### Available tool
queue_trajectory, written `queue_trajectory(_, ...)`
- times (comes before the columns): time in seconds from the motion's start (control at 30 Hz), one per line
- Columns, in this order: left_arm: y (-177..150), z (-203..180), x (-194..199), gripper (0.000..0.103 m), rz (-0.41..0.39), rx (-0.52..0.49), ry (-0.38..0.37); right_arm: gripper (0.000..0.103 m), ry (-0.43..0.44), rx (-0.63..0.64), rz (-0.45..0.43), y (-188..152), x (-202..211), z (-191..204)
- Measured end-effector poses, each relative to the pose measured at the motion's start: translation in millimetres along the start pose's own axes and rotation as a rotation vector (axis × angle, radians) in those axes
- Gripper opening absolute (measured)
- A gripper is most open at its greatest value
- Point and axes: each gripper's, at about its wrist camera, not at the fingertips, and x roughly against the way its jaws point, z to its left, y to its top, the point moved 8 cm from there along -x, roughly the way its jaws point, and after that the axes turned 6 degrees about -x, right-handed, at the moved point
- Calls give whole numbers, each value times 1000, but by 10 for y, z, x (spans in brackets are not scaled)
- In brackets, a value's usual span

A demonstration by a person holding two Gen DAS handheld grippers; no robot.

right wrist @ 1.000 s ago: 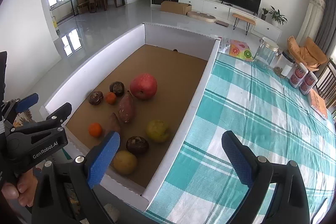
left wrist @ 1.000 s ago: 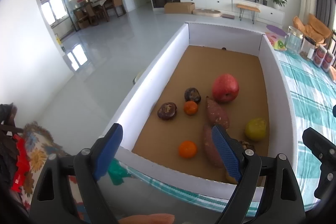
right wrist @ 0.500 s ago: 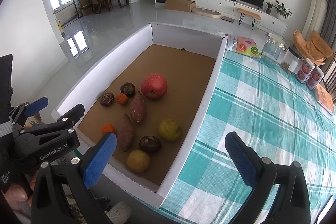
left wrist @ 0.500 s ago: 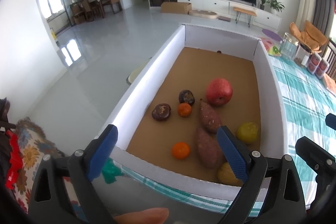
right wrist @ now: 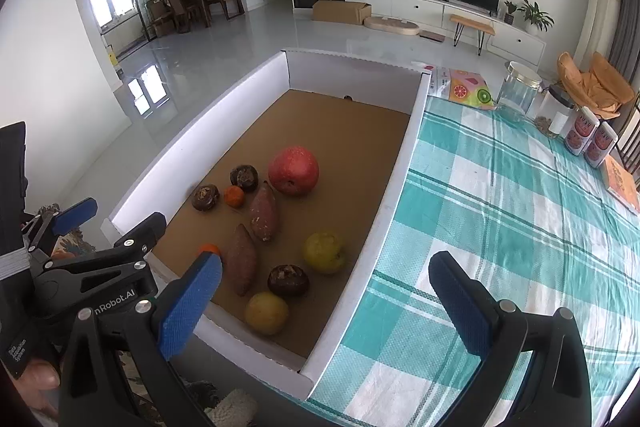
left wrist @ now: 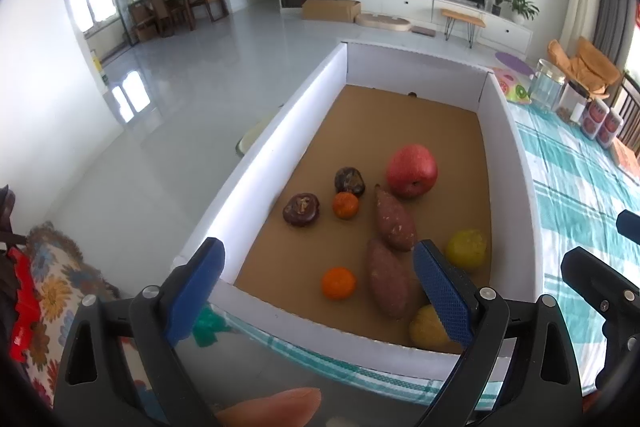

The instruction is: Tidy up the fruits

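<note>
A white-walled cardboard box holds a red apple, two sweet potatoes, two small oranges, yellow-green fruits and dark brown fruits. My left gripper is open and empty, held above the box's near edge. My right gripper is open and empty, over the box's near right corner. The left gripper also shows in the right wrist view.
A teal checked tablecloth covers the table right of the box. Glass jars, cans and a fruit-print packet stand at its far end. The floor drops away left of the box.
Both grippers have pulled back and risen slightly, so more of the box and its near fruits show. Both stay open and empty.
</note>
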Motion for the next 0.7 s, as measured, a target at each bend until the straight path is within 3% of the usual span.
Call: queue_trajectory(0.7, 0, -30, -19, 97, 4, -8, -5, 103, -13, 0, 31, -17, -84, -5)
